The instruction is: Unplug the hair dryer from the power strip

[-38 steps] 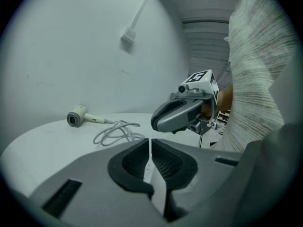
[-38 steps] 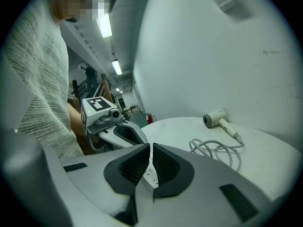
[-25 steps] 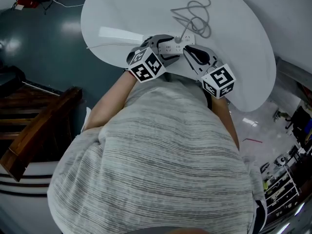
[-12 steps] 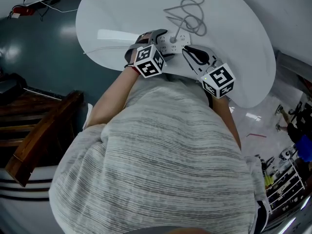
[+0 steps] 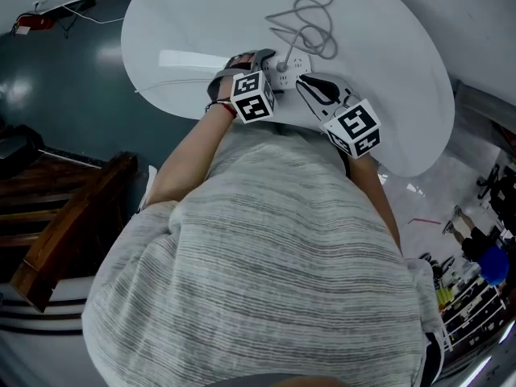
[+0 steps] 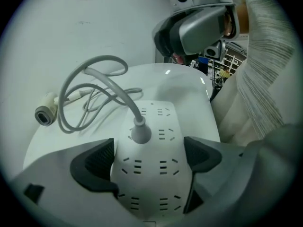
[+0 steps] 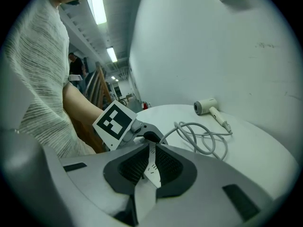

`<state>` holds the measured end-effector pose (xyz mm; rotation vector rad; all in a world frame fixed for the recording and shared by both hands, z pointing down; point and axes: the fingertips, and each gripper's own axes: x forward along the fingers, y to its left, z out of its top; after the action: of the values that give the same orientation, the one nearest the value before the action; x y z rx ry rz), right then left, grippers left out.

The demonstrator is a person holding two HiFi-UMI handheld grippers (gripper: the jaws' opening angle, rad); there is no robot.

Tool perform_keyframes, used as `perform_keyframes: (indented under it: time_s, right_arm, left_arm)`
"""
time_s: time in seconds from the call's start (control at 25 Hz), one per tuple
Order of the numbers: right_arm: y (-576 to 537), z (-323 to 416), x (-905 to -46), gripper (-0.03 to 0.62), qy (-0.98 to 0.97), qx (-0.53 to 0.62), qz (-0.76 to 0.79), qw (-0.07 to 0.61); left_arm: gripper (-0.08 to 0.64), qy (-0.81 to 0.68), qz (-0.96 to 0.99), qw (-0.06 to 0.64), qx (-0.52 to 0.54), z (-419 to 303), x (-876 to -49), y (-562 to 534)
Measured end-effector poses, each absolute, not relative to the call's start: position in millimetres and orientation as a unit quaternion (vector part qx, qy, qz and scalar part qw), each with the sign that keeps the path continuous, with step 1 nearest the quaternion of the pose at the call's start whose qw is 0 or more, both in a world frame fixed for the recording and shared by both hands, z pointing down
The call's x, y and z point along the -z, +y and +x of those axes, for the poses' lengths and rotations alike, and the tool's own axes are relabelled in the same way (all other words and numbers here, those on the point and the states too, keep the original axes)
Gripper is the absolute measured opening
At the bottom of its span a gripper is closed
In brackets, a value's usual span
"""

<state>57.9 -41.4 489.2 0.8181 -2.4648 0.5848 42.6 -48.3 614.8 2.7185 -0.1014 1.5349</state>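
Observation:
A white power strip (image 5: 292,64) (image 6: 152,174) lies on the round white table (image 5: 201,22). The hair dryer's grey plug (image 6: 140,133) (image 5: 283,66) sits in one of its sockets. Its cable (image 6: 97,77) (image 7: 201,135) coils away to the dryer (image 7: 207,106) (image 6: 45,114) lying further back. My left gripper (image 6: 147,159) (image 5: 268,63) is open. Its jaws have just been opening, and they straddle the strip's near end without pressing, just short of the plug. My right gripper (image 7: 150,162) (image 5: 301,79) hovers beside the strip's right end, shut with nothing in it. A sliver of the strip shows through the slit between its pads.
The table's near edge (image 5: 242,123) runs just below both grippers, against the person's torso. Dark floor and a wooden bench (image 5: 72,216) lie to the left. A wall stands close behind the table (image 6: 118,22). Cluttered shelving (image 5: 468,297) is at the lower right.
My left gripper has dropped down over the power strip and turned, and its jaws stand wider apart. The right gripper has barely shifted.

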Motion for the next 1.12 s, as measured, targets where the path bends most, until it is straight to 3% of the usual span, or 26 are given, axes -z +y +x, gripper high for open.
perform_keyframes:
  time_s: [0.08, 0.24, 0.72, 0.8, 1.12]
  right_arm:
    - [-43.0, 55.5, -494.7, 0.036, -0.897, -0.209, 0.292, 0.256]
    - [-45.9, 47.6, -508.8, 0.110, -0.890, -0.212, 0.280, 0.290]
    - [-65.7, 27.9, -553.2, 0.110, -0.868, -0.167, 0.249, 0.395]
    - [-67.0, 26.1, -556.2, 0.063, -0.866, -0.147, 0.239, 0.414]
    - [-65.2, 25.8, -558.2, 0.054, -0.848, -0.140, 0.226, 0.459]
  left_arm:
    - [0.453, -0.027, 0.865, 0.011, -0.501, 42.2, -617.4, -47.9]
    - [0.459, -0.022, 0.856, -0.004, -0.517, 41.9, -618.0, -47.4]
    - [0.460, -0.023, 0.854, -0.004, -0.520, 43.9, -620.1, -47.2]
    - [0.460, -0.023, 0.853, -0.003, -0.522, 43.6, -620.3, -47.2]
    - [0.460, -0.021, 0.851, 0.002, -0.525, 44.9, -621.8, -46.6]
